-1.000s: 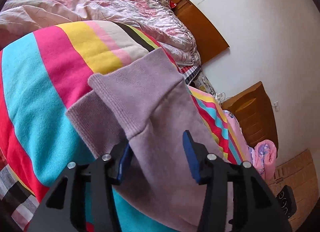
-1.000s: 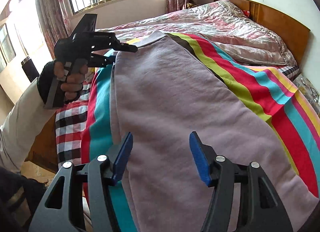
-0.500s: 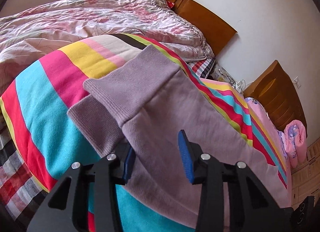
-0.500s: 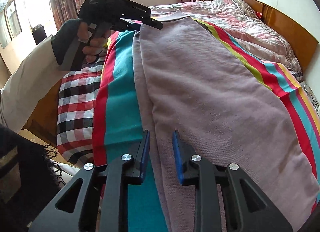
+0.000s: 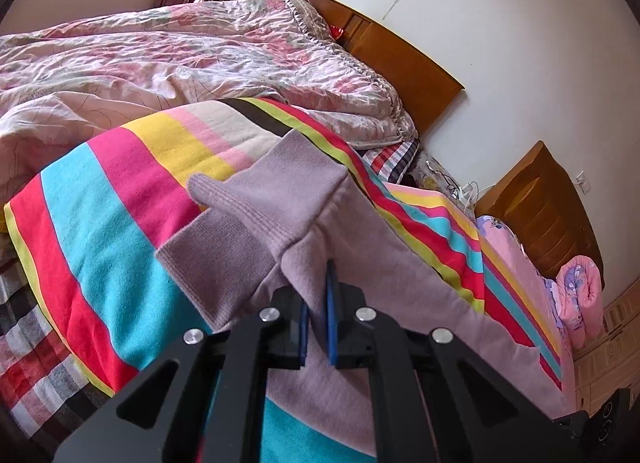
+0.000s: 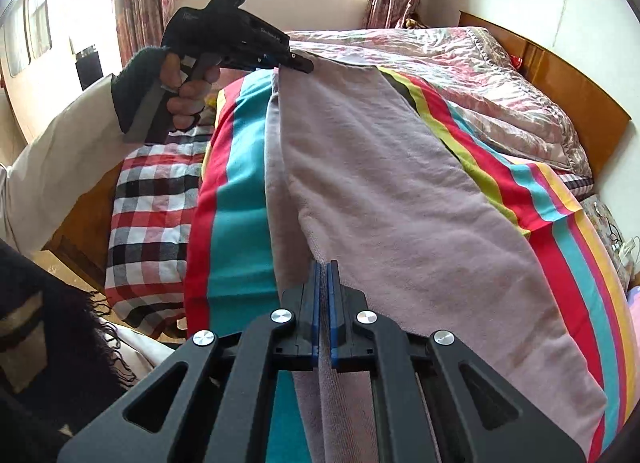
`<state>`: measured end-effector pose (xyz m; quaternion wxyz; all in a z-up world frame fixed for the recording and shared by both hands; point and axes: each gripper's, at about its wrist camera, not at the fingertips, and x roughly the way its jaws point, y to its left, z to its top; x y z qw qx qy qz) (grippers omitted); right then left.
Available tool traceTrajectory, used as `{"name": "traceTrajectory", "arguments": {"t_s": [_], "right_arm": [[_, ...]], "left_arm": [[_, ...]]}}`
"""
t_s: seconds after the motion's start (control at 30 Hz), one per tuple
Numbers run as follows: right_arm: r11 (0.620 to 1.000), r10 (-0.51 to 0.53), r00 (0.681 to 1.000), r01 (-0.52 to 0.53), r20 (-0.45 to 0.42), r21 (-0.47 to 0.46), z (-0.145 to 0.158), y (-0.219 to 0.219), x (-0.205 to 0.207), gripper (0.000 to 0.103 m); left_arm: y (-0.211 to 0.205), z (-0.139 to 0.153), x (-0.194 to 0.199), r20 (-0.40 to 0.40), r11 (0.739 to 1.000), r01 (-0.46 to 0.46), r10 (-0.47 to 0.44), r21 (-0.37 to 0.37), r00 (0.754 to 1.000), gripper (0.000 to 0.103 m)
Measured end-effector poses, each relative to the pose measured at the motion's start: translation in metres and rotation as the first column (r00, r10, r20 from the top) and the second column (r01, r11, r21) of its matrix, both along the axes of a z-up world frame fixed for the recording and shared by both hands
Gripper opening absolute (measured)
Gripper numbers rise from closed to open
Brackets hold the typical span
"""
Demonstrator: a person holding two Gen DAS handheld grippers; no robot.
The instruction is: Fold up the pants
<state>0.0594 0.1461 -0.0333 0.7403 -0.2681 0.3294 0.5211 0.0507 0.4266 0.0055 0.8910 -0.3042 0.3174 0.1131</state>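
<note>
Mauve knit pants (image 6: 392,191) lie lengthwise on a striped blanket (image 6: 236,199) on the bed, folded leg over leg. In the left wrist view the two ribbed cuffs (image 5: 276,199) lie stacked, the upper one shifted right. My left gripper (image 5: 316,295) is shut on the pants' near edge just behind the cuffs; it also shows in the right wrist view (image 6: 294,61), pinching that far end. My right gripper (image 6: 323,275) is shut on the pants' near left edge at the other end.
A pink floral quilt (image 5: 180,59) is bunched at the bed's far side against a wooden headboard (image 5: 404,63). A plaid sheet (image 6: 152,199) covers the bed's left edge. A wooden nightstand (image 5: 548,203) and a rolled pink blanket (image 5: 580,295) stand by the wall.
Both grippers went from open to shut, each pinching the near edge of the pants. The left gripper moved in toward the cuffs.
</note>
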Motion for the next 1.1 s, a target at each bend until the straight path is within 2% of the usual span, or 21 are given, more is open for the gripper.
{"name": "traceTrajectory", "arguments": {"t_s": [0.07,0.17,0.23,0.4,0.53,0.57,0.63,0.67,0.7,0.73,0.77,0.8,0.83,0.87,0.93,0.97,1.03,1.1], "right_arm": [[1.000,0.013,1.000,-0.013,-0.019,0.007,0.002,-0.001,-0.001,0.004],[0.998,0.035,0.998,-0.038,-0.050,-0.056,-0.026,0.008,-0.004,0.004],[0.994,0.036,0.998,-0.041,-0.053,-0.097,-0.044,0.014,-0.007,0.004],[0.998,0.031,0.998,-0.034,-0.047,-0.057,-0.029,0.007,-0.010,0.005],[0.997,-0.003,0.997,-0.003,-0.083,-0.073,-0.047,0.007,-0.002,0.007],[0.999,-0.003,0.994,-0.002,-0.113,-0.048,-0.047,0.004,0.000,0.012],[1.000,-0.012,0.985,0.008,-0.175,-0.022,-0.043,-0.001,0.004,0.030],[1.000,-0.019,0.981,0.020,-0.192,0.000,-0.038,-0.007,0.006,0.049],[0.999,-0.026,0.976,0.035,-0.218,0.037,-0.031,-0.015,0.008,0.053],[0.995,-0.033,0.968,0.056,-0.250,0.085,-0.023,-0.027,0.012,0.053],[0.988,-0.057,0.963,0.093,-0.263,0.127,-0.015,-0.040,0.017,0.053],[0.977,-0.097,0.960,0.142,-0.264,0.157,-0.007,-0.055,0.023,0.053],[0.963,-0.150,0.953,0.201,-0.262,0.178,-0.002,-0.070,0.028,0.053],[0.946,-0.212,0.943,0.264,-0.258,0.188,0.001,-0.086,0.034,0.053],[0.905,-0.335,0.904,0.387,-0.264,0.178,0.000,-0.114,0.045,0.053],[0.884,-0.388,0.881,0.439,-0.272,0.163,-0.004,-0.123,0.048,0.053],[0.866,-0.431,0.855,0.481,-0.288,0.133,-0.013,-0.133,0.049,0.053],[0.868,-0.445,0.855,0.485,-0.264,0.106,-0.020,-0.132,0.042,0.053]], "left_arm": [[-0.001,0.001,-0.001,-0.032,1.000,-0.011,0.012,0.027,0.999,0.007],[0.010,-0.032,0.001,-0.111,0.998,-0.042,0.038,-0.035,0.993,0.007],[0.012,-0.048,0.000,-0.115,0.997,-0.048,0.041,-0.057,0.992,0.007],[0.004,-0.026,-0.009,-0.098,0.999,-0.048,0.049,0.013,0.994,0.007],[0.001,-0.042,0.004,-0.172,0.999,-0.021,0.029,0.045,0.985,0.015],[0.002,-0.043,0.002,-0.167,0.999,-0.023,0.030,0.042,0.985,0.017],[0.000,-0.038,-0.005,-0.169,0.998,-0.043,0.050,0.049,0.984,0.025],[-0.003,-0.032,-0.009,-0.183,0.995,-0.068,0.081,0.079,0.980,0.034],[-0.008,-0.022,-0.012,-0.215,0.980,-0.118,0.151,0.159,0.965,0.066],[-0.018,-0.008,-0.016,-0.223,0.943,-0.180,0.246,0.282,0.943,0.081],[-0.030,0.008,-0.021,-0.184,0.892,-0.222,0.313,0.393,0.932,0.090],[-0.045,0.022,-0.024,-0.139,0.854,-0.234,0.331,0.465,0.934,0.091],[-0.060,0.034,-0.025,-0.104,0.839,-0.225,0.314,0.496,0.944,0.091],[-0.076,0.043,-0.024,-0.069,0.844,-0.202,0.270,0.497,0.960,0.093],[-0.112,0.048,-0.013,-0.033,0.872,-0.096,0.127,0.480,0.991,0.100],[-0.132,0.043,-0.002,-0.054,0.878,-0.018,0.049,0.478,0.997,0.101],[-0.171,0.020,0.022,-0.130,0.867,0.137,-0.084,0.479,0.988,0.101],[-0.200,-0.008,0.035,-0.202,0.849,0.226,-0.144,0.477,0.969,0.101]]}}
